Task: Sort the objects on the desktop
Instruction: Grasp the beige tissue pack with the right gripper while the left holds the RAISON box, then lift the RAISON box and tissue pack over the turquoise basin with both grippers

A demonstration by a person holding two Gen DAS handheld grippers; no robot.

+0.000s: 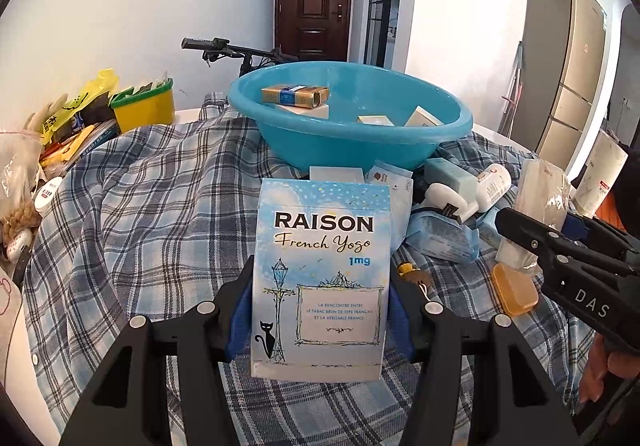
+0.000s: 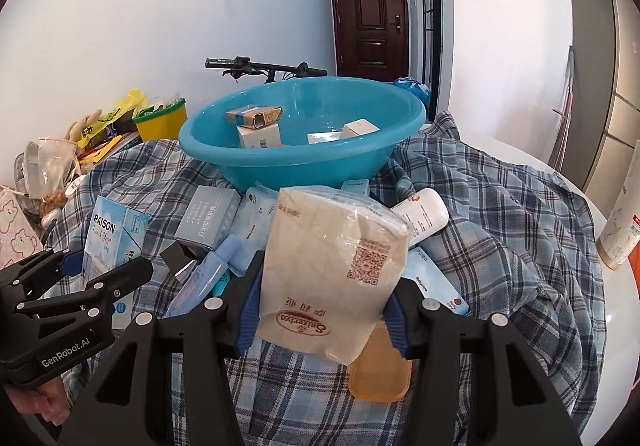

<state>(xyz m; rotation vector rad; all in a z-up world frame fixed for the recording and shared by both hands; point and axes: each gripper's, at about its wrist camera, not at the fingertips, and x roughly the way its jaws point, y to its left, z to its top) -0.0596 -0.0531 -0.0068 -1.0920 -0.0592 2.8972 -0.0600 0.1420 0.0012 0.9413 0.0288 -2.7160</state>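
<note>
My left gripper (image 1: 320,310) is shut on a pale blue RAISON box (image 1: 320,278), held upright above the plaid cloth (image 1: 140,206). The same box (image 2: 108,242) and left gripper (image 2: 100,274) show at the left of the right wrist view. My right gripper (image 2: 324,310) is shut on a beige tissue pack (image 2: 332,266) with a brown QR code; it appears too at the right of the left wrist view, right gripper (image 1: 536,230). Ahead stands a blue basin (image 1: 352,130) (image 2: 296,162) holding several small boxes, a gold and blue one (image 1: 296,94) among them.
A heap of blue packs, white bottles (image 2: 424,214) and boxes (image 2: 208,222) lies in front of the basin. An orange soap bar (image 2: 380,370) (image 1: 516,290) rests on the cloth. Yellow tub (image 1: 146,106) and bags crowd the left; a paper roll (image 2: 620,226) stands right.
</note>
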